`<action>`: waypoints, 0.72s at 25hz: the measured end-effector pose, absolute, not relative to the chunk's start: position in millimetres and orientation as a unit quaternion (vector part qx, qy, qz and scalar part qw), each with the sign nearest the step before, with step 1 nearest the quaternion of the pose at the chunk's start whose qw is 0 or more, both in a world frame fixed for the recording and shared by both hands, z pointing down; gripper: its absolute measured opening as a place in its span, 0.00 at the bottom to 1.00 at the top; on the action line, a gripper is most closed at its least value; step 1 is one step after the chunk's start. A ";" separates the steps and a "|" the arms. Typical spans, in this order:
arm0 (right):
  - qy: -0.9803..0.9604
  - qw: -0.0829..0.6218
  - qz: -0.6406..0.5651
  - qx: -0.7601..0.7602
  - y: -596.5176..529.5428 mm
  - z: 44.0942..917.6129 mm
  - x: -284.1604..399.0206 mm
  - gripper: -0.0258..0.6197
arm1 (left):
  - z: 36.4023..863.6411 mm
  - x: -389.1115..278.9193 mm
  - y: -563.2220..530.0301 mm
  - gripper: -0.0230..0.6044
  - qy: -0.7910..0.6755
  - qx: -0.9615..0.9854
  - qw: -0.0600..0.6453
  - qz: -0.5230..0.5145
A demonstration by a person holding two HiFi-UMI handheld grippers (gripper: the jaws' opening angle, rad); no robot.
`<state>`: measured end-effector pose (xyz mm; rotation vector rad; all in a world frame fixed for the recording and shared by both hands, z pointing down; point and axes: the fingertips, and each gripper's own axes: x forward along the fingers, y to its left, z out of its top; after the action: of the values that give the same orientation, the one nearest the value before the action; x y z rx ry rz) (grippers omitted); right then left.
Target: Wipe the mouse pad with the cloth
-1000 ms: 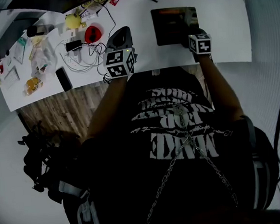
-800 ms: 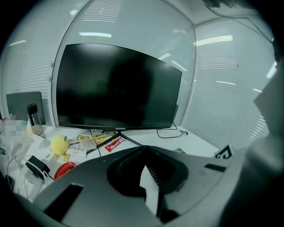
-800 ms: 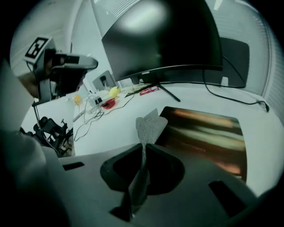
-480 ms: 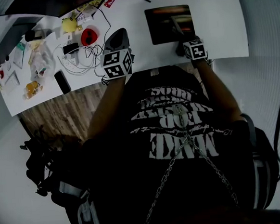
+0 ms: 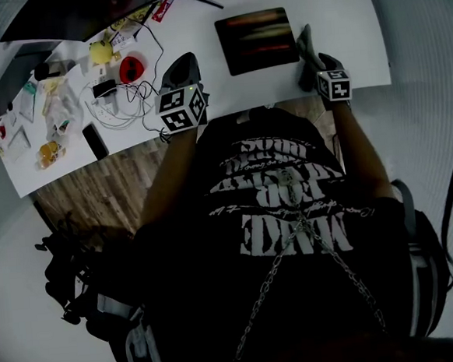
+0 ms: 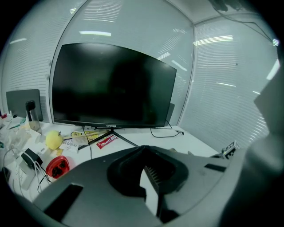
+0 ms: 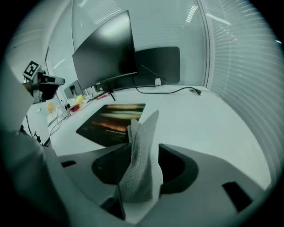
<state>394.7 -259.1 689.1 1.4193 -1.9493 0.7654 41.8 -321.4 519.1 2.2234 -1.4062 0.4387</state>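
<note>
- Right gripper: its jaws stand wide apart and have just been opening. The cloth stands upright between them, leaning on the left jaw and clear of the right one.
- The mouse pad lies flat on the table. In the head view it is just beside the right gripper, at its 10 o'clock.
- Left gripper: its jaws are a little apart with nothing between them. It hovers at the pad's 8 o'clock.
</note>
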 end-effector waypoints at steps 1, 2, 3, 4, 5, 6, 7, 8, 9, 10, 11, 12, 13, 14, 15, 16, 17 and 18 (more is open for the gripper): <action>-0.740 0.287 0.277 0.541 -259.8 673.4 395.5 0.32 | 513.2 45.2 -321.2 0.04 -0.513 0.812 0.231 0.153; -0.748 0.272 0.257 0.548 -260.7 651.7 396.1 0.33 | 504.7 48.4 -321.4 0.04 -0.514 0.816 0.223 0.144; -0.759 0.251 0.233 0.553 -262.5 625.3 395.3 0.33 | 493.4 51.4 -322.1 0.04 -0.515 0.820 0.213 0.132; -0.774 0.224 0.207 0.555 -264.9 596.1 392.6 0.33 | 479.5 53.9 -323.6 0.04 -0.516 0.825 0.200 0.118; -0.791 0.194 0.180 0.552 -267.1 564.5 387.5 0.33 | 463.3 56.2 -325.7 0.04 -0.517 0.830 0.184 0.104; -0.807 0.162 0.151 0.547 -268.4 529.9 380.4 0.33 | 445.7 58.6 -327.4 0.04 -0.518 0.835 0.165 0.090; -0.821 0.130 0.118 0.543 -268.8 492.8 372.3 0.32 | 427.6 61.5 -327.4 0.04 -0.519 0.839 0.144 0.075; -0.832 0.100 0.082 0.540 -268.4 455.6 364.5 0.32 | 410.2 64.8 -325.4 0.04 -0.522 0.842 0.121 0.061; -0.837 0.076 0.049 0.540 -268.4 421.6 358.0 0.27 | 394.8 68.3 -322.3 0.04 -0.526 0.844 0.099 0.047; -0.837 0.057 0.021 0.543 -269.5 394.3 353.6 0.22 | 382.3 71.5 -319.8 0.04 -0.530 0.844 0.080 0.036; -0.835 0.043 0.003 0.549 -271.6 374.7 351.5 0.19 | 373.4 74.6 -318.5 0.04 -0.533 0.843 0.066 0.029; -0.831 0.031 -0.005 0.555 -274.2 362.5 351.3 0.15 | 368.5 77.7 -318.3 0.04 -0.534 0.843 0.057 0.026; -0.829 0.022 -0.006 0.559 -276.8 356.5 352.4 0.07 | 367.0 81.1 -319.0 0.04 -0.535 0.843 0.053 0.024; -0.827 0.020 -0.003 0.562 -279.3 355.8 354.2 0.04 | 367.6 84.4 -320.0 0.04 -0.536 0.842 0.054 0.025; -0.827 0.025 0.002 0.562 -281.2 358.5 355.5 0.04 | 369.2 87.3 -320.7 0.04 -0.535 0.842 0.056 0.025; -0.827 0.033 0.008 0.561 -282.4 362.2 356.0 0.04 | 370.7 89.4 -321.1 0.04 -0.535 0.842 0.059 0.026; -0.829 0.040 0.014 0.558 -282.9 364.7 355.7 0.04 | 371.7 90.5 -321.3 0.04 -0.534 0.843 0.061 0.027; -0.829 0.043 0.021 0.557 -282.9 365.7 355.2 0.04 | 372.4 90.8 -321.5 0.04 -0.534 0.843 0.062 0.028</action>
<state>355.2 -282.9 365.7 1.7039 -2.5354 0.0638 90.8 -321.5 372.4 2.5486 -1.6148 0.0849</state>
